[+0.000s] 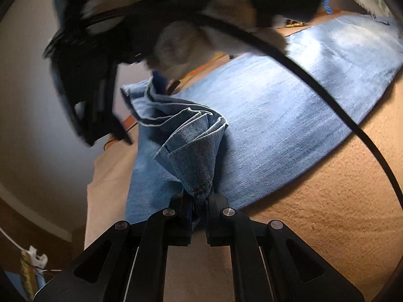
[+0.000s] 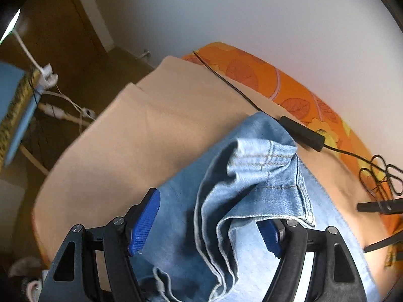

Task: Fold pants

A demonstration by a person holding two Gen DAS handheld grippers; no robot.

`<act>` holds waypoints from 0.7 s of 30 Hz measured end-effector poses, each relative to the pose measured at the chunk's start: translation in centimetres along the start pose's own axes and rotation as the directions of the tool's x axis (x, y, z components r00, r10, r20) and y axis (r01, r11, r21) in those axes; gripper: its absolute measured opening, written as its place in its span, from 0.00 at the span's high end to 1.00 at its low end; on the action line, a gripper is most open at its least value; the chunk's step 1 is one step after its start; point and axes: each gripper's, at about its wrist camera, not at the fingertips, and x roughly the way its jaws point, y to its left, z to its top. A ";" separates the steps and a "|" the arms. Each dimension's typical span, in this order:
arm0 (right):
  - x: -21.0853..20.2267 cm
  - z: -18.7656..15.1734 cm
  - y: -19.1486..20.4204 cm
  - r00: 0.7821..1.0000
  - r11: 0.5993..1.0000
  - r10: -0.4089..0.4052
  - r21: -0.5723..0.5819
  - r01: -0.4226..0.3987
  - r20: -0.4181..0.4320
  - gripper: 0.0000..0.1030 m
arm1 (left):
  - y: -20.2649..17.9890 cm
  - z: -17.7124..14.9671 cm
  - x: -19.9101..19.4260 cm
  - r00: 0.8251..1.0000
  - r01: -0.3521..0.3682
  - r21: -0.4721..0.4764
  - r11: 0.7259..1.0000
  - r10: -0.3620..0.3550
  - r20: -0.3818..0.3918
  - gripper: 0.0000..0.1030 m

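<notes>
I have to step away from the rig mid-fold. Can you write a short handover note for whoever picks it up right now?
Left tool: shut on a bunched hem of the jeans.
Right tool: open, blue pads either side of a folded-over flap of denim, not pressing on it.
Jeans lie on the tan blanket; a black cable runs along the far edge on the orange sheet.
Done: one end lifted and brought over the flat part.
Left: lay it down, flatten it, finish the fold.
</notes>
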 end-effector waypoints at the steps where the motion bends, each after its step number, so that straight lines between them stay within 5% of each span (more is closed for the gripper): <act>1: 0.1 -0.3 -0.5 1.000 1.000 -0.018 0.009 0.018 -0.003 0.31 | -0.1 0.1 -0.1 1.000 -0.001 -0.001 1.000 0.001 0.000 0.94; 5: 0.4 -1.5 -4.4 1.000 0.991 -0.009 0.132 0.009 0.002 0.45 | -0.4 0.0 0.0 1.000 -0.005 0.012 1.000 0.005 0.001 0.94; 10: -0.3 -4.6 -9.6 0.988 0.942 0.129 0.302 -0.148 0.082 0.45 | -0.8 0.2 0.0 1.000 -0.002 0.011 1.000 0.002 -0.002 0.94; 14: -0.3 -4.8 -9.7 0.979 0.932 0.167 0.306 -0.194 0.114 0.45 | -1.1 0.5 -0.5 1.000 0.004 -0.005 1.000 -0.004 0.001 0.94; 16: -0.1 -4.8 -9.3 0.977 0.932 0.173 0.299 -0.204 0.126 0.57 | -1.1 0.8 -1.0 1.000 0.019 -0.027 0.999 -0.019 0.006 0.94; 17: -0.1 -5.0 -9.2 0.973 0.925 0.191 0.307 -0.223 0.132 0.74 | -0.8 0.9 -1.1 0.999 0.034 -0.046 0.998 -0.034 0.008 0.94; 21: -1.0 -5.8 -10.0 0.963 0.916 0.191 0.319 -0.244 0.189 0.91 | -0.4 1.7 -1.5 0.998 0.055 -0.066 0.996 -0.054 0.016 0.94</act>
